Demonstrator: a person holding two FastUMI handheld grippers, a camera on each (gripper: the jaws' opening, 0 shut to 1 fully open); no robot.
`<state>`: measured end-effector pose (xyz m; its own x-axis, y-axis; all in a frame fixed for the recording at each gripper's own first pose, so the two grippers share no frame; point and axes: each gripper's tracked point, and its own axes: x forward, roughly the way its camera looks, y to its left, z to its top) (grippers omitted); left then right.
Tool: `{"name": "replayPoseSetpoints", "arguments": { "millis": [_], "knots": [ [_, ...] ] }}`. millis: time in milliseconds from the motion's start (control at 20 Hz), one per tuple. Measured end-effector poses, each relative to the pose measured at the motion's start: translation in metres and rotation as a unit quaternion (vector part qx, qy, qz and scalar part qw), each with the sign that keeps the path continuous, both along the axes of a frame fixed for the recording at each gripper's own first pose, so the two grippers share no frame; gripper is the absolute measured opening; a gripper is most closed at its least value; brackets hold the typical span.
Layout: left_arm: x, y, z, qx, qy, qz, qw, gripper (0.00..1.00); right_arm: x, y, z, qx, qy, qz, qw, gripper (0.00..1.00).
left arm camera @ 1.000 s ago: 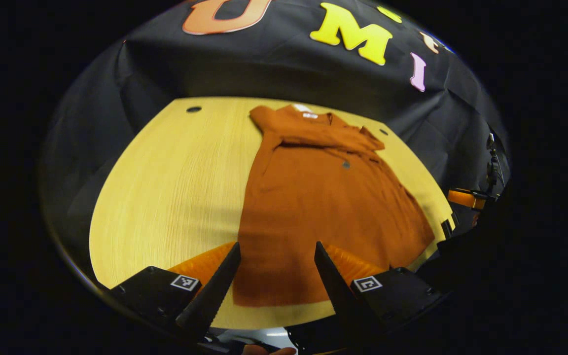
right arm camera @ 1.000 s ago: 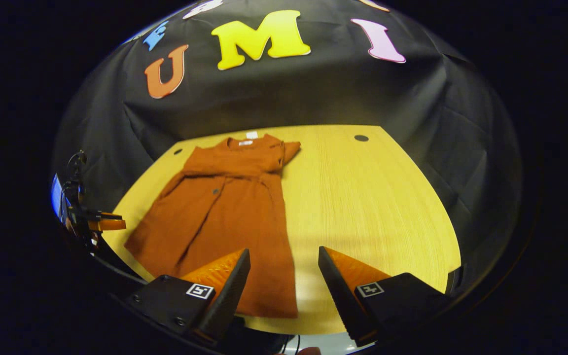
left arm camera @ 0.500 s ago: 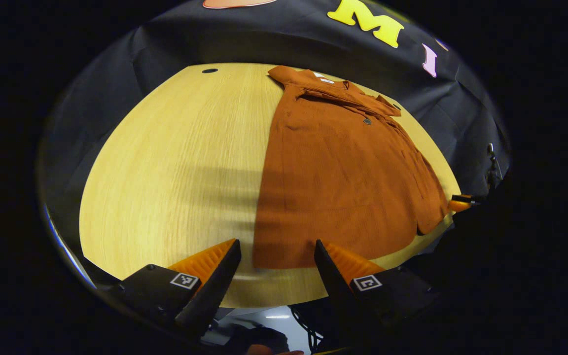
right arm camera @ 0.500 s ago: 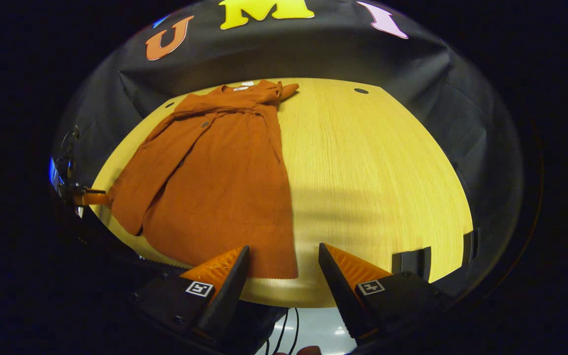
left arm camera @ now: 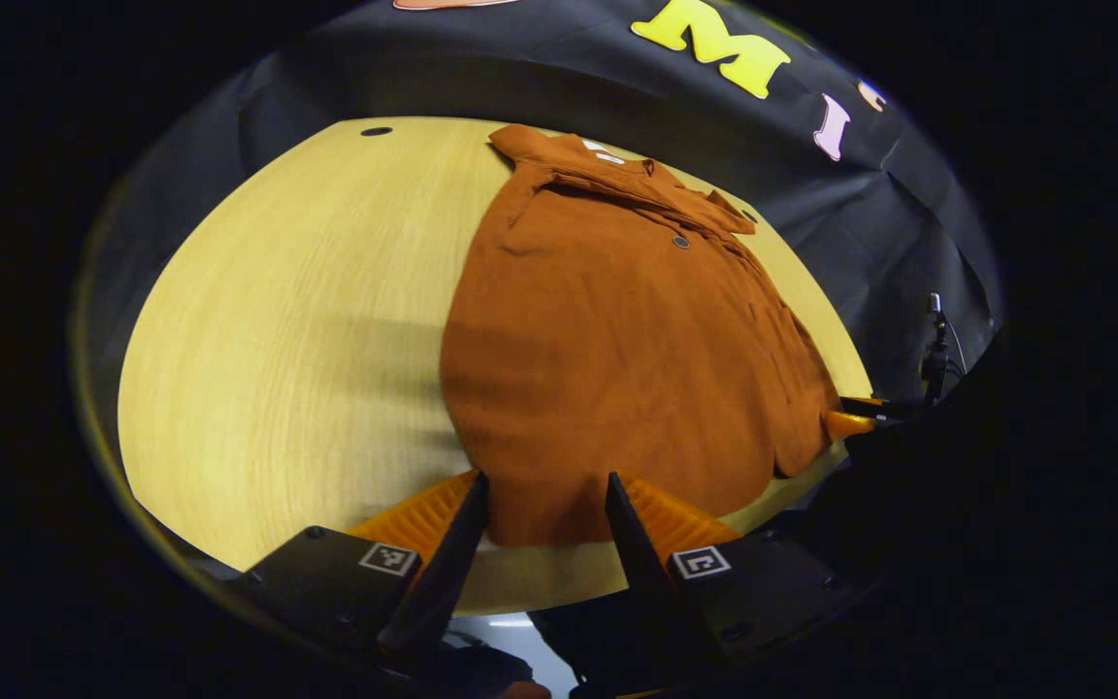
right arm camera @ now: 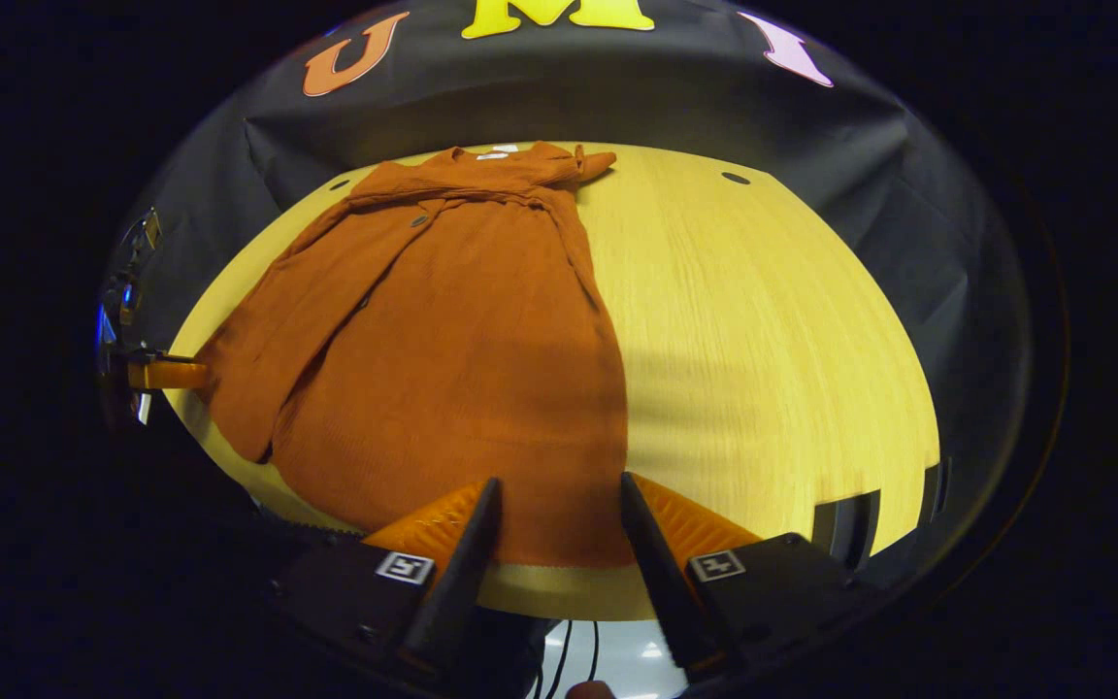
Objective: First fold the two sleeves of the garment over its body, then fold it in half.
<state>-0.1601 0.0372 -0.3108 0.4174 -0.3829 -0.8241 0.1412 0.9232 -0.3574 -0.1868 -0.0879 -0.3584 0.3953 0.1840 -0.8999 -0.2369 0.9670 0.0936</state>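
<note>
The near hem of the shirt (left arm camera: 617, 369) lies partly behind the left gripper (left arm camera: 546, 519). In the right gripper view, the far gripper (right arm camera: 166, 374) seems mostly cut off.

light wood table (left arm camera: 278, 320), rounded near edge, small dark holes by the far edge | rust-orange garment (left arm camera: 617, 349) flat on it, collar toward the far edge, hem at the near edge | both sleeves folded over the body | bare wood either side
</note>
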Motion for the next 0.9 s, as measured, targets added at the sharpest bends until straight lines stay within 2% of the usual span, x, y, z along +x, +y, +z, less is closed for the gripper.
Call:
{"name": "replayPoseSetpoints", "arguments": {
  "millis": [50,150,200,250,300,400,500,600,900],
  "knots": [
    [0.002,0.0,-0.003,0.0,-0.006,-0.004,1.0,0.71,0.002,0.004,0.001,0.007,0.001,0.0,1.0,0.75],
    [0.005,0.0,-0.004,-0.021,0.002,0.009,1.0,0.34,0.005,0.005,0.001,0.012,0.003,-0.011,1.0,0.46],
    [0.007,0.0,-0.005,-0.03,0.006,0.018,0.999,0.34,0.005,0.006,0.001,0.014,0.006,-0.013,1.0,0.3],
    [0.006,0.0,-0.005,-0.038,0.012,0.023,0.999,0.16,0.006,0.007,0.001,0.015,0.009,-0.011,1.0,0.29],
    [0.007,0.0,-0.004,-0.041,0.013,0.025,0.999,0.13,0.008,0.008,0.002,0.024,0.009,-0.016,1.0,0.29],
    [0.005,0.0,-0.003,-0.023,0.019,0.017,0.999,0.07,0.011,0.008,0.003,0.035,0.023,-0.029,0.999,0.0],
    [0.007,0.001,0.006,-0.006,0.011,-0.002,1.0,0.04,0.019,0.007,0.011,0.045,0.02,-0.042,0.998,0.01],
    [0.024,-0.003,0.026,-0.01,-0.014,-0.015,1.0,0.04,0.035,0.007,0.027,0.058,0.001,-0.049,0.997,0.01],
    [0.081,-0.005,0.082,-0.025,-0.08,-0.017,0.996,0.04,0.085,0.017,0.079,0.097,-0.052,-0.048,0.993,0.01]
  ]
}}
